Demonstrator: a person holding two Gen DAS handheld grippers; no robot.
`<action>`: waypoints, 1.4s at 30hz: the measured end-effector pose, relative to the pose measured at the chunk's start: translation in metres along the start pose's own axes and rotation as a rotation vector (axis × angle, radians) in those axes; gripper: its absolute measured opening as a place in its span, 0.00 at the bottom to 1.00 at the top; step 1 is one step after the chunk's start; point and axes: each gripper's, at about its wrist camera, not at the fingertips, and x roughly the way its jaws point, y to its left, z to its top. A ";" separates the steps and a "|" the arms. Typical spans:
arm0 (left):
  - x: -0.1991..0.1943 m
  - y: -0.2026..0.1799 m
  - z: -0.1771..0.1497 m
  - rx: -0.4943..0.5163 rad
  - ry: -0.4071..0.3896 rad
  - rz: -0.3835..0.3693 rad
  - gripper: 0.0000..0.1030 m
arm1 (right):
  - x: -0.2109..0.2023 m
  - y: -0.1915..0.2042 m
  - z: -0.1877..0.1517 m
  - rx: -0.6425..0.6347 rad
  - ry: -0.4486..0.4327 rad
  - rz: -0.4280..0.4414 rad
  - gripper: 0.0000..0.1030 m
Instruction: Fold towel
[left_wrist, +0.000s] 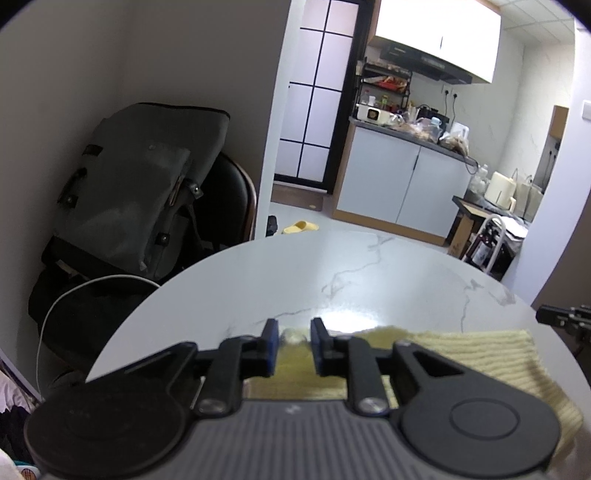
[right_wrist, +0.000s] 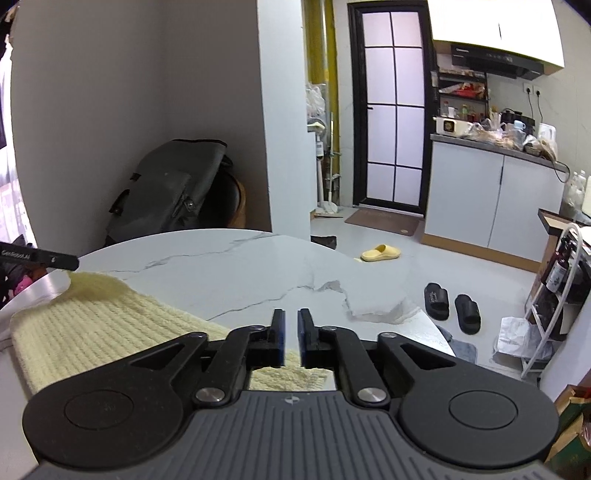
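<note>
On the round white marble desk (left_wrist: 369, 266) lies a pale yellow ribbed towel (right_wrist: 92, 325), spread along the near edge, close under both tools. Largest item nearby: grey bag (left_wrist: 144, 184) on a black chair (left_wrist: 232, 195) against the wall left of the desk, white cable (left_wrist: 66, 299) looping below it.

Left tool (left_wrist: 293, 349): blue pads a clear gap apart, tips low over the towel's left end. Yellow fabric shows in the gap, but cannot tell if the pads touch it; nothing looks pinched. In the right view this tool pokes in at the far left edge (right_wrist: 40, 256), just above the towel's far corner.

Right tool (right_wrist: 291, 341): pads with a narrow gap, not together, sitting over the towel's right end. Towel shows between and under the fingers, no clamp visible. In the left view its black tip shows at the right edge (left_wrist: 565, 317), just above the towel.

Floor beyond: black slippers (right_wrist: 452, 306), one yellow slipper (right_wrist: 380, 253). Kitchen cabinet (right_wrist: 495, 199) at back right, glass door (right_wrist: 393, 110) behind.
</note>
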 end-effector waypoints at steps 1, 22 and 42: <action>-0.001 0.001 0.000 -0.003 -0.004 0.006 0.24 | 0.000 0.000 -0.001 0.004 0.000 0.000 0.28; -0.040 -0.018 -0.028 0.044 0.039 -0.015 0.36 | -0.049 0.015 -0.026 0.055 0.030 0.032 0.32; -0.059 -0.022 -0.062 0.025 0.058 -0.034 0.36 | -0.080 0.046 -0.066 0.065 0.085 0.050 0.32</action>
